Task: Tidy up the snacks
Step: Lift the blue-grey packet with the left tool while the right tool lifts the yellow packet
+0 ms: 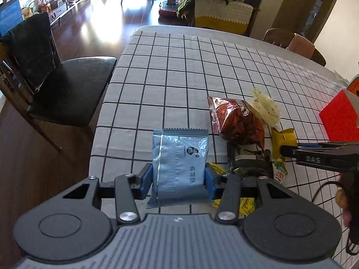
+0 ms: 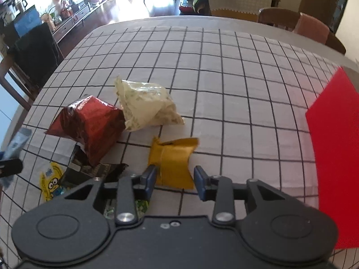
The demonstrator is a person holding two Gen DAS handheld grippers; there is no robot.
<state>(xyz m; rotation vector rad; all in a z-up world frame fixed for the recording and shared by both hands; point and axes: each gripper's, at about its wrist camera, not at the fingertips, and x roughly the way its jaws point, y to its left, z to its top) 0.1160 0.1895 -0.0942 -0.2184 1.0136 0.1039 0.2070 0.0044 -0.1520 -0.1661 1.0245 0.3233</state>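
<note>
The left gripper (image 1: 179, 177) is clamping a pale blue snack packet (image 1: 179, 161) across its lower half, low in the centre of the left wrist view, the packet standing clear above the checked tablecloth (image 1: 179, 67). It looks light, thin and crinkly — a sealed foil sachet that is likely to slip or fold if squeezed near its flat crimped edges, so the padded middle, where it is being held, seems the safer hold.

The right gripper (image 2: 172, 179) is closing narrowly on a small yellow packet (image 2: 172, 161), low in the centre of its own view; the left pad is touching the wrapper, though I cannot tell whether the right pad is pressing too.

Around them, a red foil bag (image 2: 89, 125) and a cream packet (image 2: 145, 105) are lying touching each other left of centre, with a dark wrapper (image 2: 89, 170) and a yellow cartoon sachet (image 2: 51, 181) crowding the lower left. A red box (image 2: 336, 157) is filling the right edge — probably the destination, with nothing blocking the way.
</note>
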